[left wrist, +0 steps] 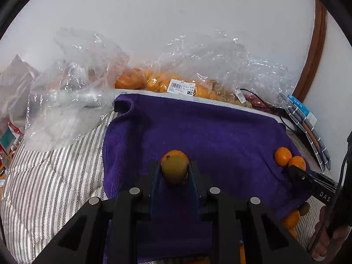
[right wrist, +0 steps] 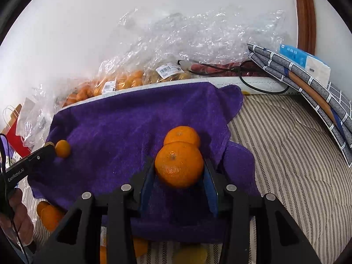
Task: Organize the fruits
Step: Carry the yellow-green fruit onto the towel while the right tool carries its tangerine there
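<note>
In the left wrist view my left gripper (left wrist: pixel 175 170) is shut on a small, dull orange fruit (left wrist: pixel 174 159), held over a purple towel (left wrist: pixel 209 132). My right gripper (right wrist: pixel 179 169) is shut on a larger mandarin (right wrist: pixel 178 160) at the towel's (right wrist: pixel 123 123) right part. A second mandarin (right wrist: pixel 182 134) lies on the towel just behind it, touching it. From the right wrist view the left gripper (right wrist: pixel 56 147) enters at the left with its small fruit (right wrist: pixel 63 148). From the left wrist view the right gripper (left wrist: pixel 296 166) shows at the far right with both mandarins (left wrist: pixel 282 155).
Clear plastic bags of oranges (left wrist: pixel 176 83) with price labels lie along the white wall behind the towel. An empty crumpled bag (left wrist: pixel 66 101) sits far left. Loose oranges (right wrist: pixel 50 216) lie off the towel's near edge on striped bedding (right wrist: pixel 286 154). Folded fabric (right wrist: pixel 308 92) and a black cable (right wrist: pixel 259 88) lie at right.
</note>
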{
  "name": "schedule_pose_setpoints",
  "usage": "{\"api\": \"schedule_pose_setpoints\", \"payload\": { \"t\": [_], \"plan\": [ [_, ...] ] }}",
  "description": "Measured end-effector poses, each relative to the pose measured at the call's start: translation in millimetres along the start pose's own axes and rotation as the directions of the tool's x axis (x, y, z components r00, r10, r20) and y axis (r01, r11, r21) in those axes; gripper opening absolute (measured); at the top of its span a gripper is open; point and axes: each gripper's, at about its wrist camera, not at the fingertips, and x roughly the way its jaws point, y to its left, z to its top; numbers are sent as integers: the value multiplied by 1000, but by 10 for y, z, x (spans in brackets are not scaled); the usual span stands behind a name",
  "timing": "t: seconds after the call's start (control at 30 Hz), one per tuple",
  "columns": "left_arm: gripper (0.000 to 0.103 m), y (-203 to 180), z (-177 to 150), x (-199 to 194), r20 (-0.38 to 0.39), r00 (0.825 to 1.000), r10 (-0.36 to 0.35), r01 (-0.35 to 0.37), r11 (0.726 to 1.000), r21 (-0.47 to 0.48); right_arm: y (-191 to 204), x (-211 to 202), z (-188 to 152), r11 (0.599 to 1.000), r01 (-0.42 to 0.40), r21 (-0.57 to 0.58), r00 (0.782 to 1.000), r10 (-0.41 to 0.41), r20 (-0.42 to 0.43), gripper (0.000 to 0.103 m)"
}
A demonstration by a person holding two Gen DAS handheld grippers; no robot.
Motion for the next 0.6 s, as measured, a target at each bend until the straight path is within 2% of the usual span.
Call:
{"api": "schedule_pose_setpoints", "payload": {
  "t": [0.33, 0.6],
  "plan": [
    [25, -25, -8, 19, -7, 1000, -1, 2, 1000, 14, 30, -1, -4, 999, 20, -25, 1000, -20, 2, 43],
    [25, -31, -7, 36, -12, 1000, -7, 7, 1000, 15, 9, -74, 14, 1000, -7, -6, 1000, 7, 30, 43]
  ]
}}
